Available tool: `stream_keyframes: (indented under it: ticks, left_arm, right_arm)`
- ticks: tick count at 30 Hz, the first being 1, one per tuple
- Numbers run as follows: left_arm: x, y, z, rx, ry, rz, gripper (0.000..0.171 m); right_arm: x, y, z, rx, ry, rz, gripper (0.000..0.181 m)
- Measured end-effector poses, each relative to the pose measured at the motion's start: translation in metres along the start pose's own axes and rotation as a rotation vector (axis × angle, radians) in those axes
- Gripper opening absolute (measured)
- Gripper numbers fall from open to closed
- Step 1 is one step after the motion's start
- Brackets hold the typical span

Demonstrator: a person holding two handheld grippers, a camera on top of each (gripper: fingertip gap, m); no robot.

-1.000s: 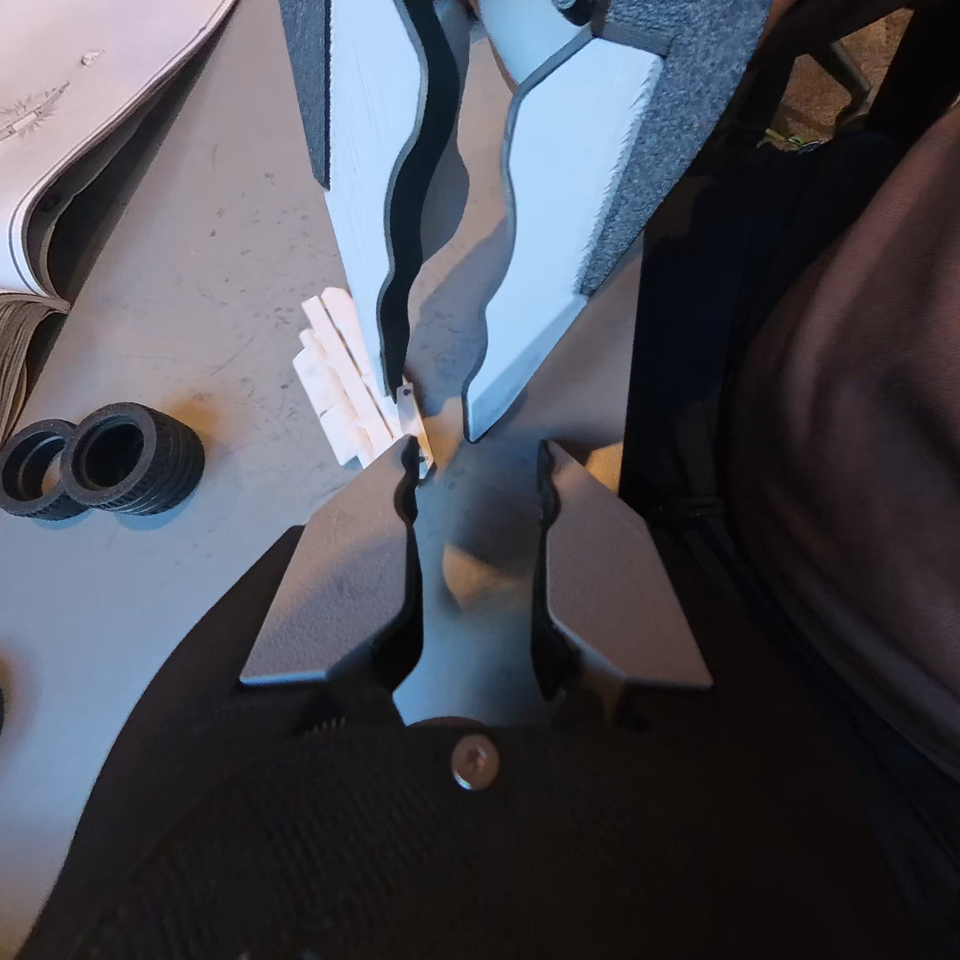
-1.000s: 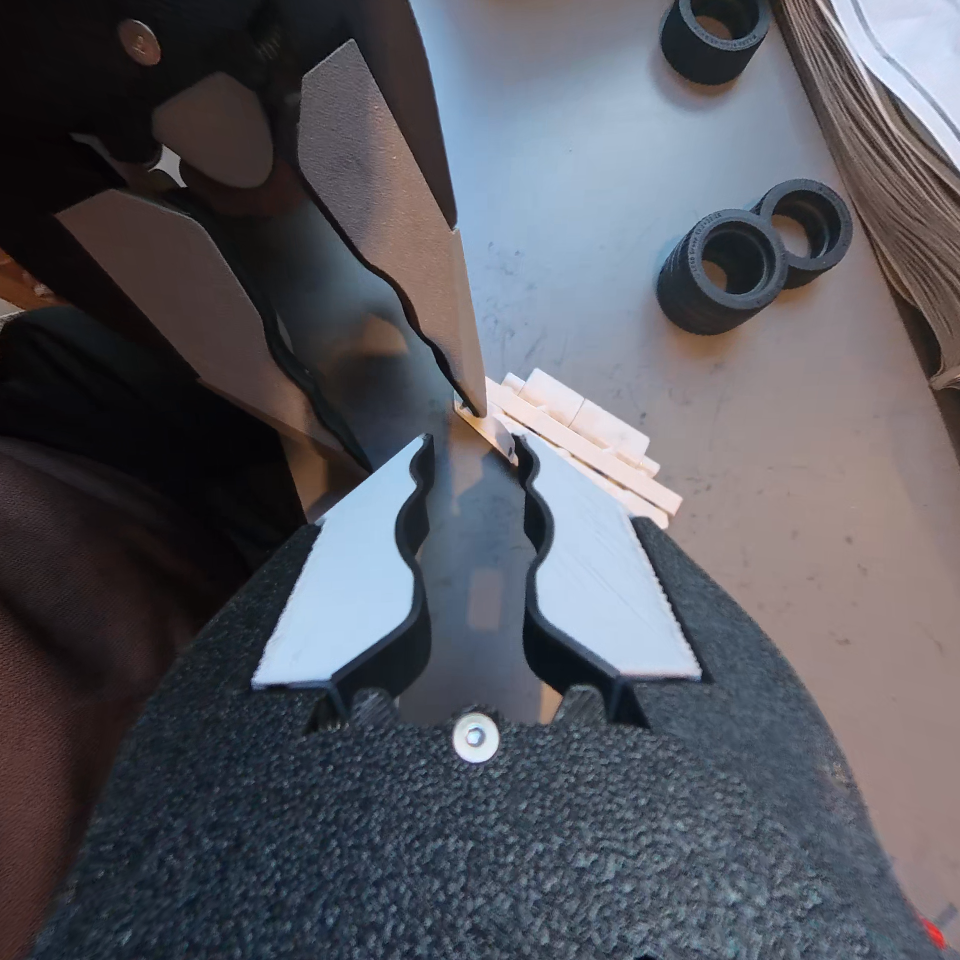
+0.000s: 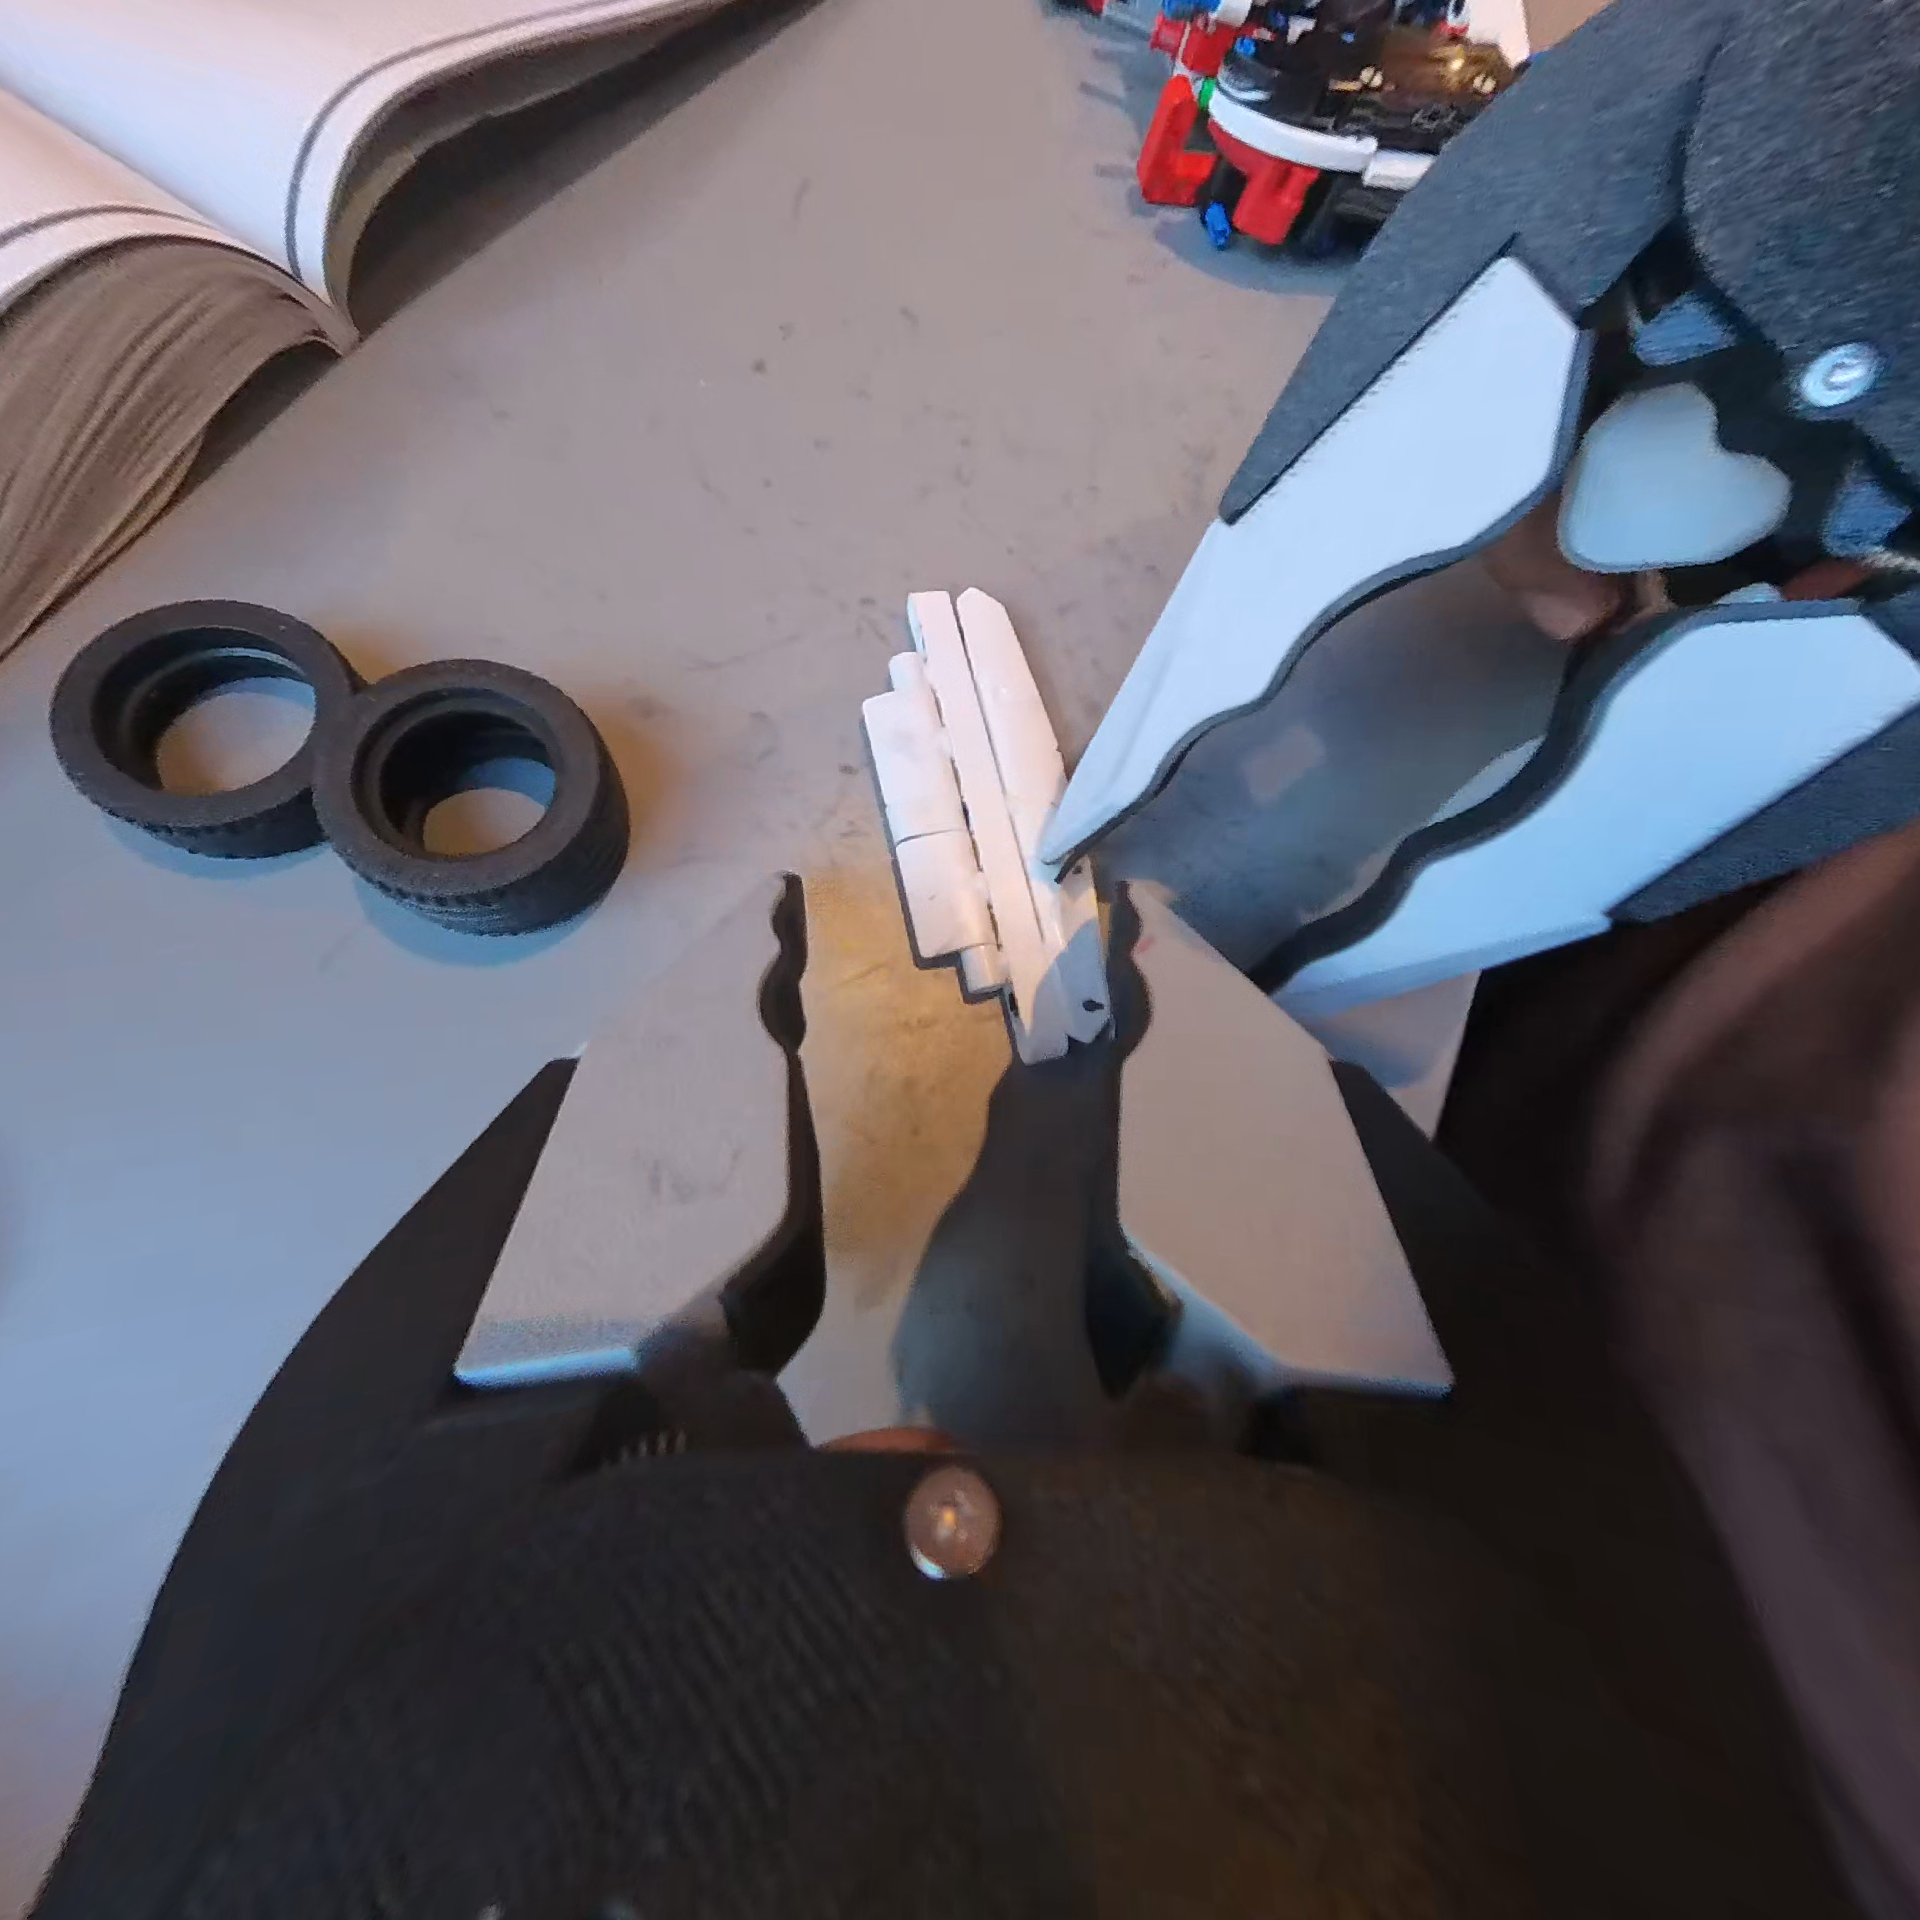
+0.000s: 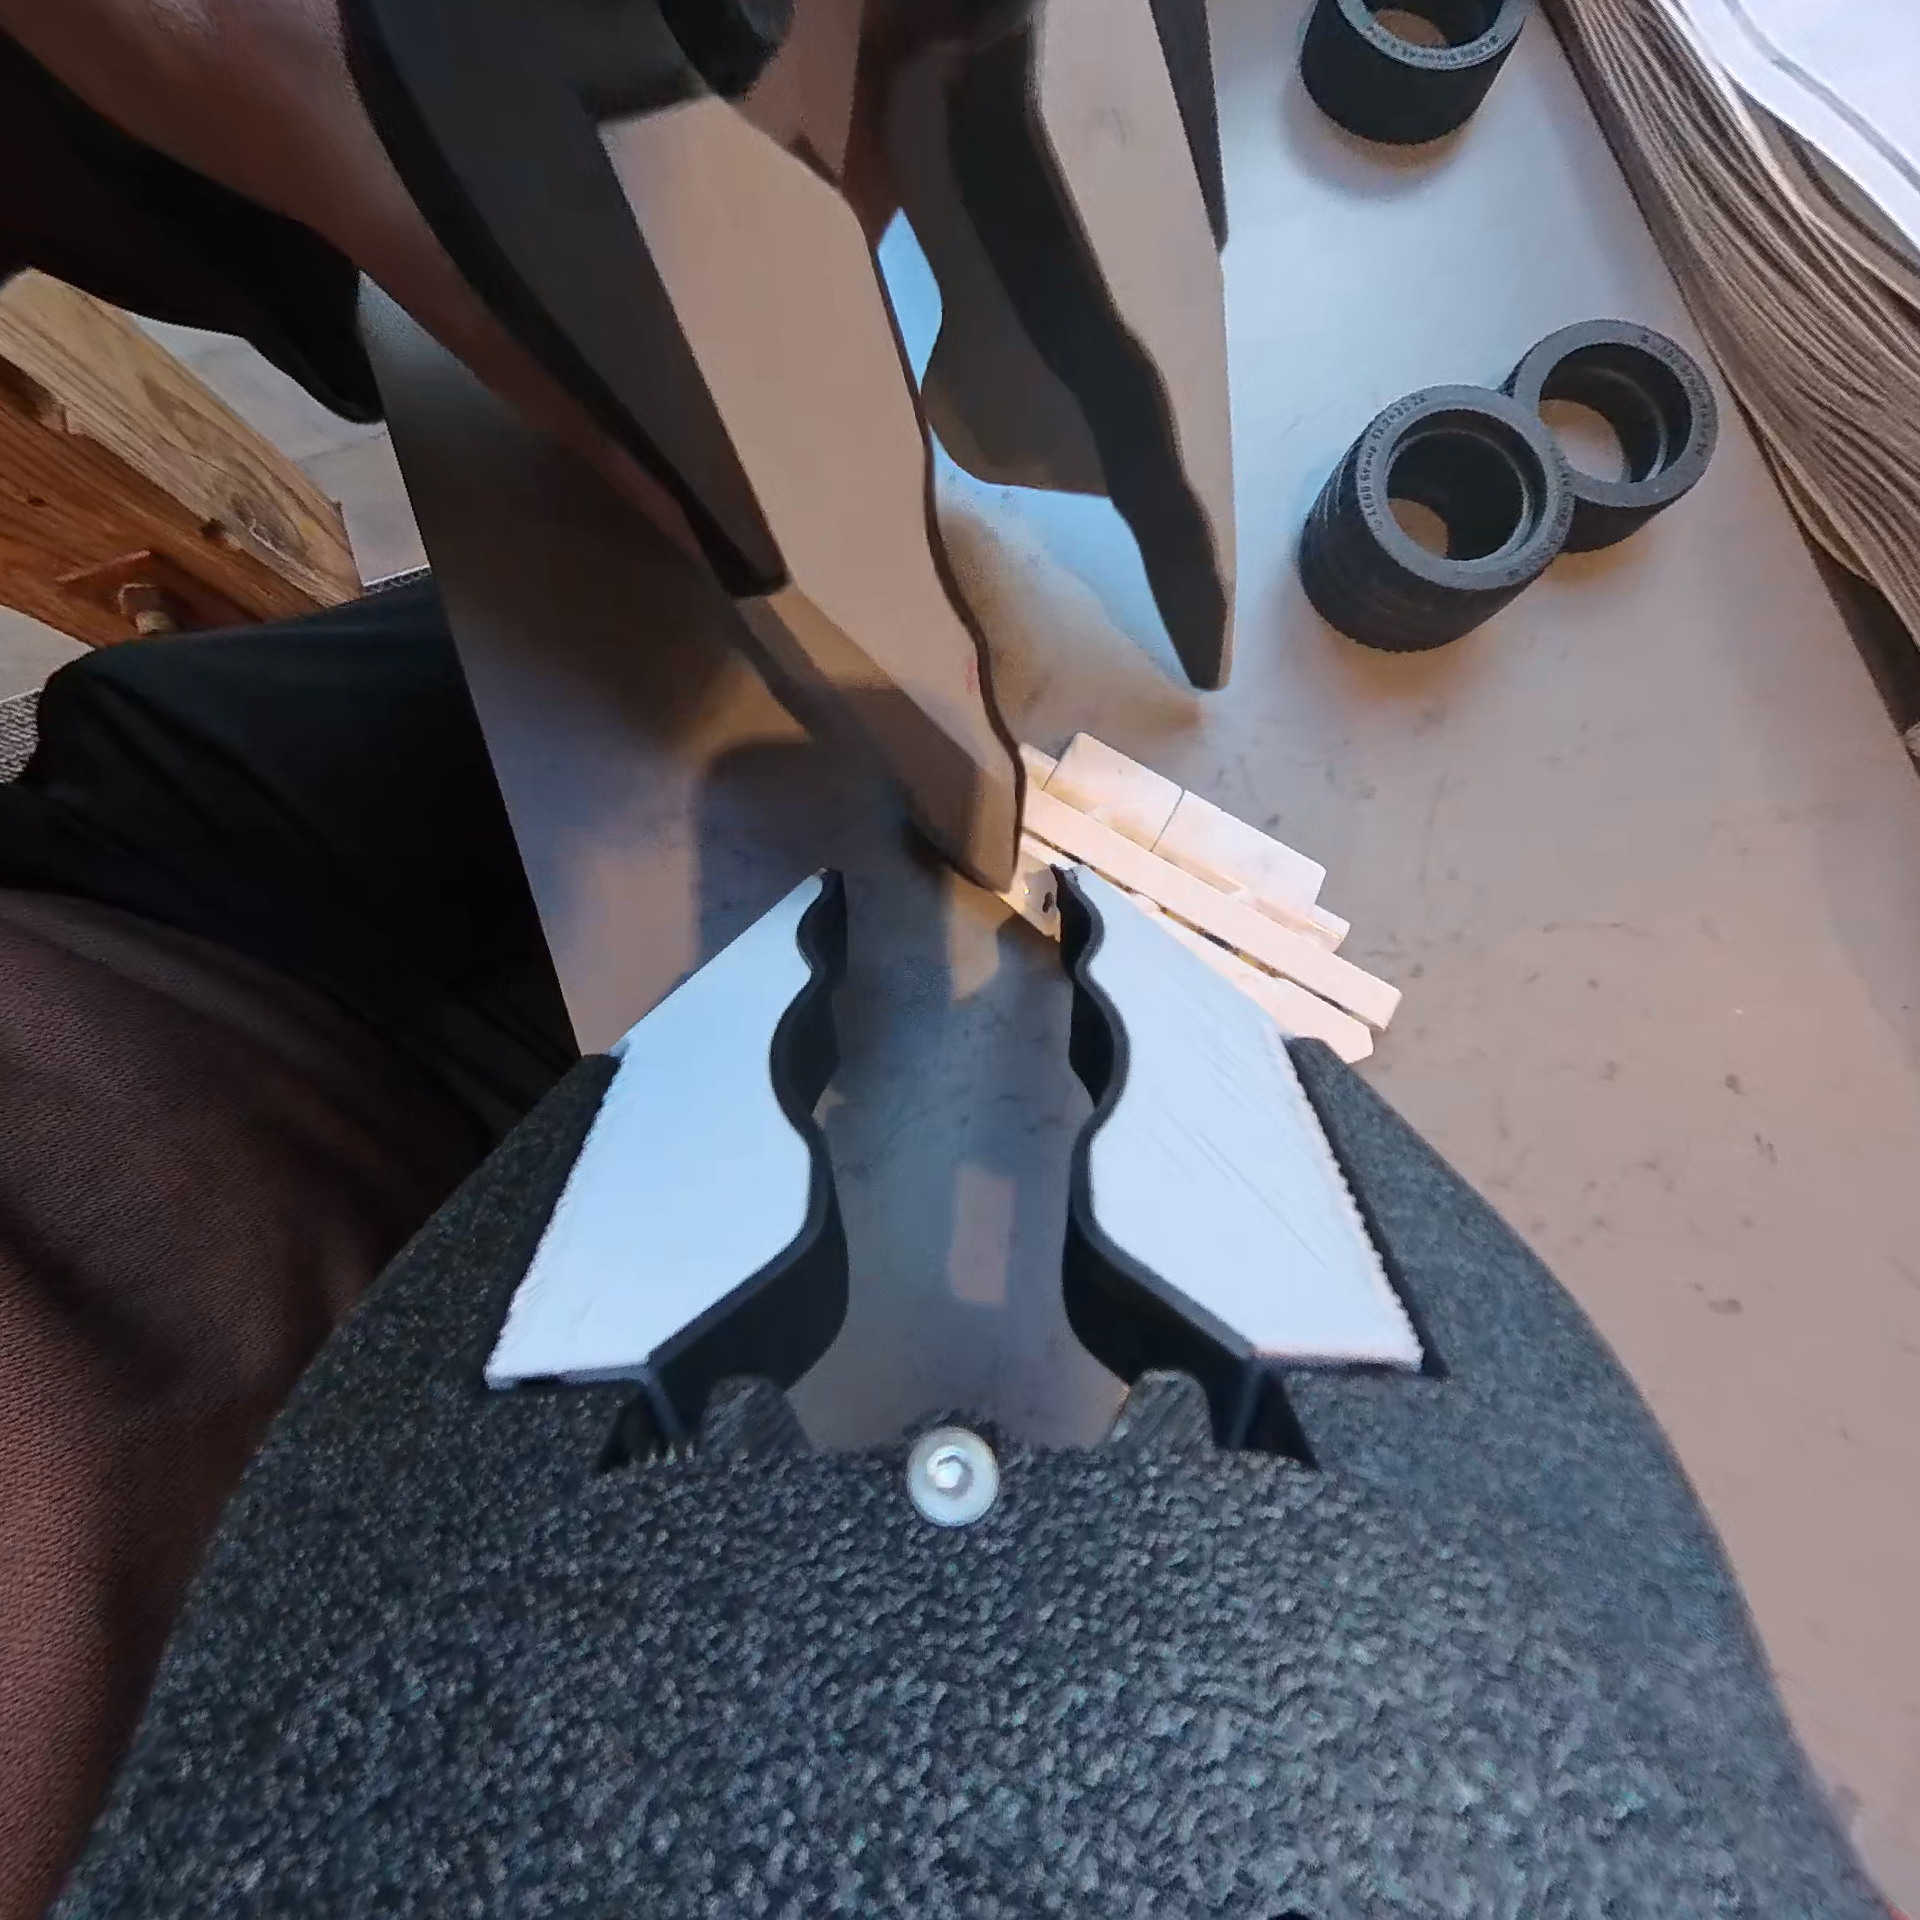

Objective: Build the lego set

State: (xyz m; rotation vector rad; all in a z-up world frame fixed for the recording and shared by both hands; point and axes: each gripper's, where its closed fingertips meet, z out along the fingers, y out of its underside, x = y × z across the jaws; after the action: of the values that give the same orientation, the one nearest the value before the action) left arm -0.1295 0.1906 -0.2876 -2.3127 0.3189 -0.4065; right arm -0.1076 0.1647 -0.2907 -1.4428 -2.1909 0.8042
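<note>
A white lego assembly (image 3: 971,790) of long flat plates lies on the grey table (image 3: 675,468). My left gripper (image 3: 956,888) is open, and its right fingertip (image 3: 1127,935) touches the assembly's near end. My right gripper (image 4: 945,883) is open, and its right fingertip (image 4: 1065,914) rests against the same end of the assembly (image 4: 1226,894). In the left wrist view the right gripper's white fingers (image 3: 1247,665) come in from the right. In the right wrist view the left gripper's grey fingers (image 4: 810,540) come down from the top. Neither gripper clasps the assembly.
Two black tyres (image 3: 473,800) (image 3: 203,727) lie to the left; a third tyre (image 4: 1413,62) shows farther off. An open instruction booklet (image 3: 208,239) lies at the back left. A red, white and black lego model (image 3: 1268,135) stands at the back. A person's dark clothing (image 3: 1714,1247) fills the right.
My left gripper has swung round and opened wider, so the white assembly now sits by its right fingertip instead of its left. The right gripper stays at the assembly's end.
</note>
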Motion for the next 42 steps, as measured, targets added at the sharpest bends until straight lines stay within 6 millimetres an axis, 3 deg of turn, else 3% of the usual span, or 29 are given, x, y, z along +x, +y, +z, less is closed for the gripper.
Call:
stream_keyframes:
  ticks: [9,11,16,26,29,30,32,34,35,37,42]
  left_arm:
    - [-0.004,0.000,0.008,-0.015,-0.031,0.052,0.046]
    - [0.005,0.000,0.009,-0.012,0.031,0.036,0.030]
    - [0.006,0.000,0.010,-0.012,0.042,0.029,0.030]
    - [0.008,-0.002,0.014,-0.007,0.027,0.065,0.031]
    - [0.008,-0.002,0.014,-0.004,0.030,0.063,0.031]
    - [0.003,-0.004,0.012,0.007,0.005,0.062,0.021]
    - [0.001,-0.002,0.011,0.003,0.013,0.052,0.021]
    - [0.002,-0.002,0.011,0.001,0.023,0.048,0.021]
    - [0.002,-0.002,0.012,0.002,0.023,0.048,0.021]
    - [0.002,-0.003,0.012,0.004,0.013,0.058,0.021]
    - [0.001,-0.005,0.012,0.003,0.015,0.060,0.021]
  right_arm:
    - [0.001,0.000,0.000,0.002,0.004,-0.004,0.043]
    - [0.001,0.001,0.000,0.002,0.014,-0.012,0.043]
    - [0.003,0.002,0.000,0.004,0.054,-0.057,0.040]
    - [0.018,0.006,-0.006,0.018,0.097,-0.055,0.012]
    - [0.019,0.005,-0.007,0.034,0.130,-0.096,0.011]
    - [0.024,0.001,-0.011,0.062,0.183,-0.111,0.011]
    - [0.043,-0.024,-0.041,0.213,0.339,-0.148,0.000]
    - [0.055,-0.043,-0.070,0.354,0.404,-0.135,0.000]
    - [0.058,-0.042,-0.072,0.357,0.383,-0.118,0.004]
    - [0.061,-0.031,-0.064,0.315,0.336,-0.083,0.024]
    - [0.054,-0.011,-0.042,0.243,0.211,-0.039,0.036]
